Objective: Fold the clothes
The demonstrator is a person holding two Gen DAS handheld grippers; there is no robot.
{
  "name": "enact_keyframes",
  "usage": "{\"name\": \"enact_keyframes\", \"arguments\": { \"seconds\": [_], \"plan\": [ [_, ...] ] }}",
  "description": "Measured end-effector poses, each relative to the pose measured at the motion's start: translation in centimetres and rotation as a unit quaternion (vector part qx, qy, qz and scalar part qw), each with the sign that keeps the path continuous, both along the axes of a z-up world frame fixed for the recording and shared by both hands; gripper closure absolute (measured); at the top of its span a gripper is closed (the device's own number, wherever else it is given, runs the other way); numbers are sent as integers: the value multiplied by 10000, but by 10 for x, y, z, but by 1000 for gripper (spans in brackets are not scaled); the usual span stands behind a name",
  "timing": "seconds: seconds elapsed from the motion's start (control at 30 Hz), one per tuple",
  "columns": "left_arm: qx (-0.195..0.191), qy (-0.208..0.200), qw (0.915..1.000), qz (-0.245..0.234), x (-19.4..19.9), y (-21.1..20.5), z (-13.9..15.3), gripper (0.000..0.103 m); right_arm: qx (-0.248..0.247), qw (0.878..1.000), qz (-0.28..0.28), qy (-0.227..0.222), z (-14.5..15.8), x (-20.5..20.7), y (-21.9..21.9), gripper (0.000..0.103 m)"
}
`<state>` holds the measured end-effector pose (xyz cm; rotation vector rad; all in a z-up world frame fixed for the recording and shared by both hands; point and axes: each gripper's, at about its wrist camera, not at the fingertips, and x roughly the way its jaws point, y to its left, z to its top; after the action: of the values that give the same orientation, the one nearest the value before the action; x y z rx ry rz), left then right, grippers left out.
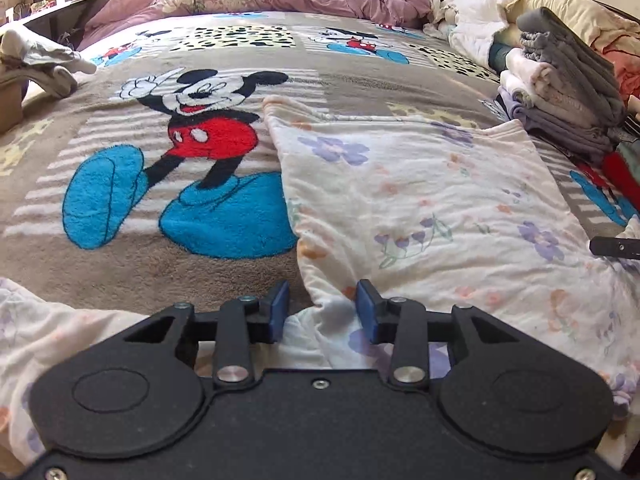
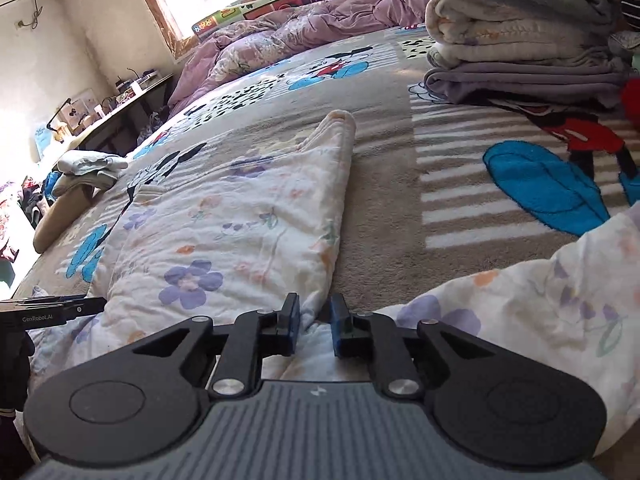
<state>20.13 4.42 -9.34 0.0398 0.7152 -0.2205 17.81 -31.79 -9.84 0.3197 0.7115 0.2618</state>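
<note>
Cotton feel: the floral garment (image 1: 420,208) looks thin, soft and light, faintly creased; it should drape and slide readily over the plush cartoon blanket (image 1: 140,248).
Where it lies: spread on the bed ahead of both grippers, its near part bunched under them, one long edge running forward from each.
Left gripper (image 1: 322,300): pads apart at a middling gap, straddling the garment's near-left edge; no cloth looks pinched.
Right gripper (image 2: 314,314): pads narrow, a ridge of the right-hand edge between them; whether they truly clamp it I cannot tell.
Where to hold: at the doubled edges or corners, since a single layer would stretch and sag.
Folded stack (image 2: 520,40): forward and right of the right gripper.
Hidden: the garment's near hem lies under the gripper bodies; its kind and how many layers it has are unclear.
</note>
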Motion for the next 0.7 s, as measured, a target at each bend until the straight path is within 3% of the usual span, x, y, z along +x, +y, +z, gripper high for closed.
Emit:
{"name": "enact_keyframes", "arguments": {
  "seconds": [0.1, 0.3, 0.43, 0.5, 0.63, 0.7],
  "plan": [
    [-46, -322, 9993, -208, 14, -5, 23, 68, -66, 9996, 122, -226, 23, 15, -1, 83],
    [75, -179, 9995, -256, 92, -14, 26, 68, -290, 9990, 286, -174, 35, 105, 2, 83],
    [-87, 83, 9995, -307, 141, -10, 15, 68, 83, 9999, 85, 48, 13, 148, -11, 83],
    [-149, 400, 9989, -169, 164, -3, -1, 68, 390, 9990, -58, 196, -5, 165, -21, 83],
    [-689, 732, 9949, 46, 176, 16, -20, 69, 1107, 9922, -344, 455, -40, 193, -43, 103],
    [-767, 749, 9942, 16, 174, 20, -18, 69, 1287, 9900, -338, 459, -46, 190, -44, 103]
  ]
}}
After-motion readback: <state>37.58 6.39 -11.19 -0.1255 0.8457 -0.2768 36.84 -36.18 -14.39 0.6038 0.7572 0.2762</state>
